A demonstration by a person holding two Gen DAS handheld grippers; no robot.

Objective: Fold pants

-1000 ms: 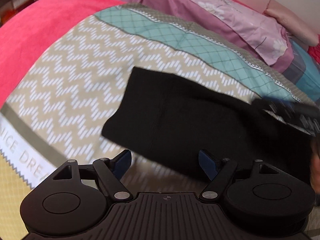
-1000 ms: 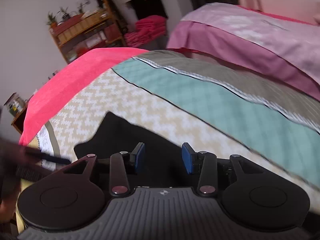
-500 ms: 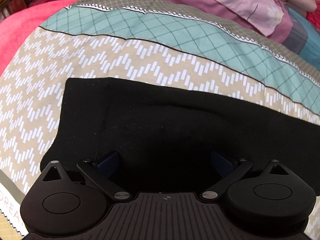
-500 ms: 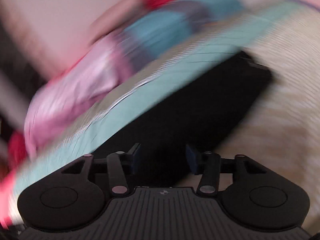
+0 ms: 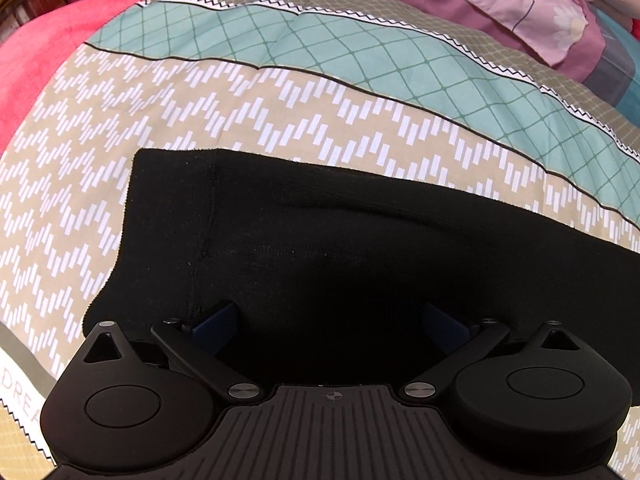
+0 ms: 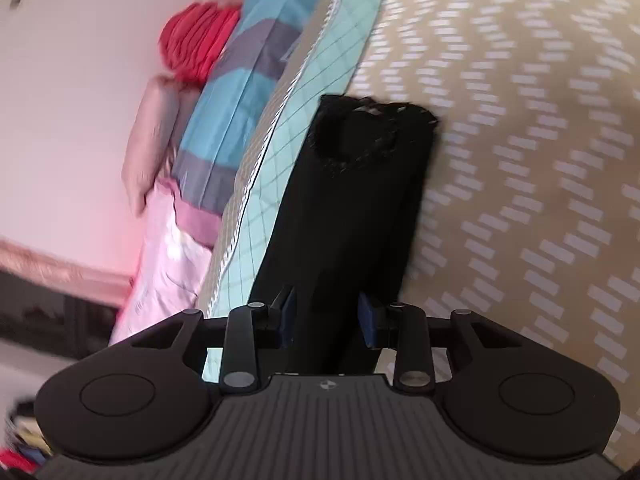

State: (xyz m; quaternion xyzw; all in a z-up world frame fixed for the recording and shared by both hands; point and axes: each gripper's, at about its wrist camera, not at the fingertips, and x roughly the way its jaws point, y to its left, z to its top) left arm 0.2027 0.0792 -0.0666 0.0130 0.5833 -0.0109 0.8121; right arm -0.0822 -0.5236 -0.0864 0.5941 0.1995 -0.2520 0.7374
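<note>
Black pants lie flat on the patterned bedspread, folded lengthwise, the wide waist end at the left. My left gripper is wide open just over the near edge of the waist part, with its blue pads apart on either side of the cloth. In the right wrist view a long black pant leg runs away from me to its hem opening. My right gripper is open, its pads apart on either side of the leg.
A pink blanket covers the bed's left side. Pink and blue-grey pillows lie along the far edge, and also show in the right wrist view with a red bundle by the wall.
My left gripper has moved in close over the waist end and opened wider. My right gripper has swung round from facing the room to looking along the pant leg.
</note>
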